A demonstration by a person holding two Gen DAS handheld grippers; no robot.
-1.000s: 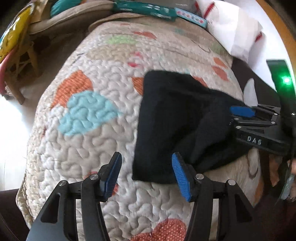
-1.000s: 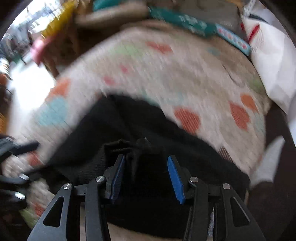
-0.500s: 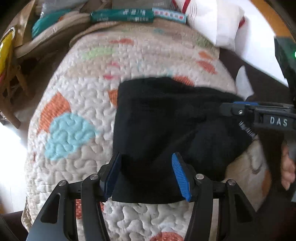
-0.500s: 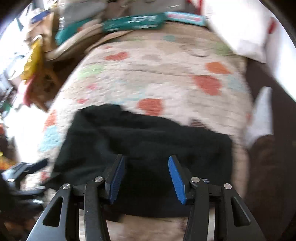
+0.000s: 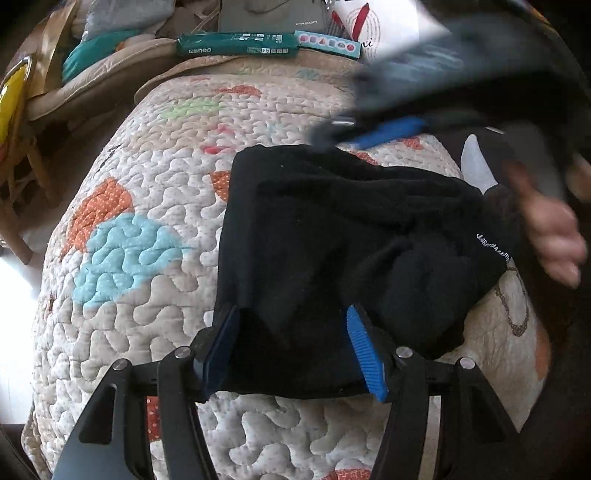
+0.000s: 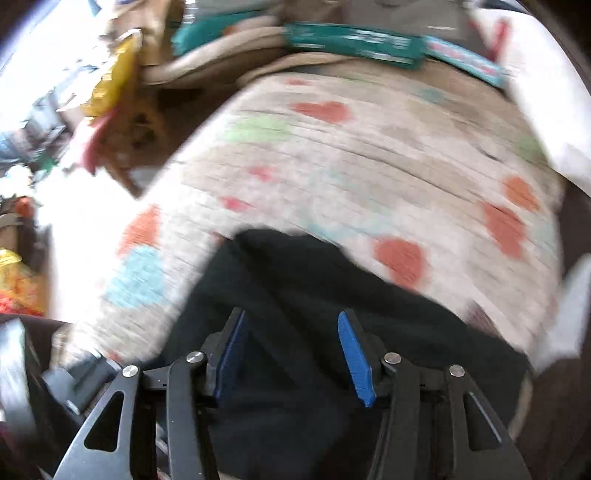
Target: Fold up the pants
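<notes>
The black pants [image 5: 343,240] lie folded into a compact bundle on a quilted bedspread [image 5: 147,236]. My left gripper [image 5: 295,354] is open, its blue pads straddling the near edge of the bundle. My right gripper [image 6: 291,354] is open over the pants [image 6: 317,325], nothing held. In the left wrist view the right gripper [image 5: 388,129] shows blurred above the far edge of the pants, with the person's hand [image 5: 546,225] at the right.
The bedspread [image 6: 369,155] has orange, blue and green patches. A green box [image 5: 236,44] and a white bag [image 5: 380,29] lie at the far end. A wooden chair [image 5: 18,155] stands to the left. A white sock [image 5: 476,166] lies at the right edge.
The left gripper moved right and forward until its open pads straddled the pants' near edge. The right gripper lifted off the pants and is moving up and away, blurred.
</notes>
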